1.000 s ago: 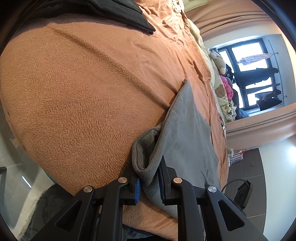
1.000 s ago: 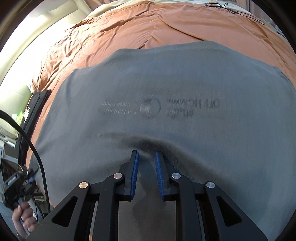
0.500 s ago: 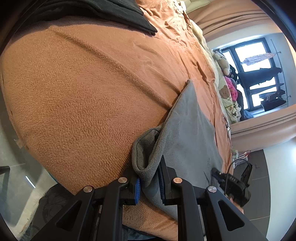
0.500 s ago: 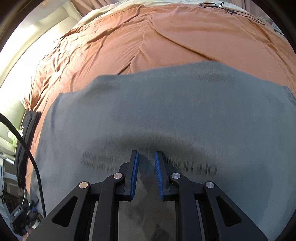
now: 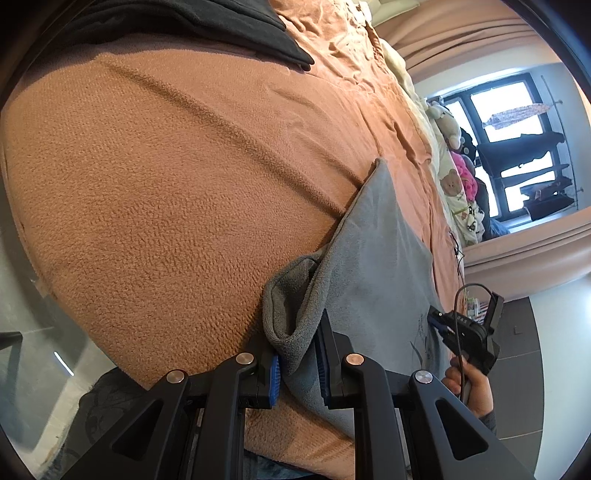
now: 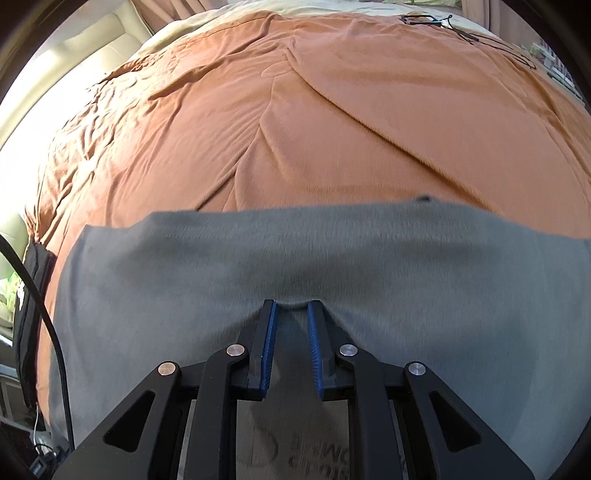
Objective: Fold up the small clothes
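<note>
Grey garment (image 5: pixel 373 273) lies on the orange blanket (image 5: pixel 166 184), soft, light, floppy. Left gripper (image 5: pixel 295 363) pinches its bunched hem at 6 o'clock; right gripper (image 6: pixel 290 343) clamps a fold at 6 o'clock. Edges and corners look the best hold.

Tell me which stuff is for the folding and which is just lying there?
For the folding:
- grey shirt
- left gripper, pinching the shirt's edge
- right gripper, pinching a fold of the shirt

Just lying there:
- black garment
- soft toys
- orange blanket, under the shirt
</note>
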A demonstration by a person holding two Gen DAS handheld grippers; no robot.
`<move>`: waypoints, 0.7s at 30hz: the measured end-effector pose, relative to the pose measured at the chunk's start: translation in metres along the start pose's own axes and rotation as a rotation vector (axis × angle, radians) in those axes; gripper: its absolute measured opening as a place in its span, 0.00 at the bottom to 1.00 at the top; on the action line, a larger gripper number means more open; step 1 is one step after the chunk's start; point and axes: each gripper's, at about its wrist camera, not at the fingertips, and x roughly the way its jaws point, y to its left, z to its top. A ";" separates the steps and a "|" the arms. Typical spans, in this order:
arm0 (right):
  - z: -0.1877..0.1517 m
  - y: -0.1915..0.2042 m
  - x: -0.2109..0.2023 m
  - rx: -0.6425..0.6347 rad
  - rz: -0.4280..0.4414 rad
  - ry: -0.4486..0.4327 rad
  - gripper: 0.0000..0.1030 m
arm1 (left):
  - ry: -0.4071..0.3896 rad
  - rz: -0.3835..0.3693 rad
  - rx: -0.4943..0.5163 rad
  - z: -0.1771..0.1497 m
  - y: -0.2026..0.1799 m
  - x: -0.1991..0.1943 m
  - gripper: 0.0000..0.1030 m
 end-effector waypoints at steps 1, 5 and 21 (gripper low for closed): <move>0.002 0.002 0.002 -0.007 -0.008 -0.003 0.12 | -0.001 -0.002 0.001 0.000 0.000 0.000 0.16; 0.013 0.005 0.009 -0.015 -0.039 -0.006 0.12 | -0.002 -0.010 -0.002 -0.001 0.003 0.000 0.16; -0.023 0.030 -0.066 -0.066 -0.007 -0.086 0.15 | 0.009 -0.072 -0.002 0.001 0.010 -0.003 0.08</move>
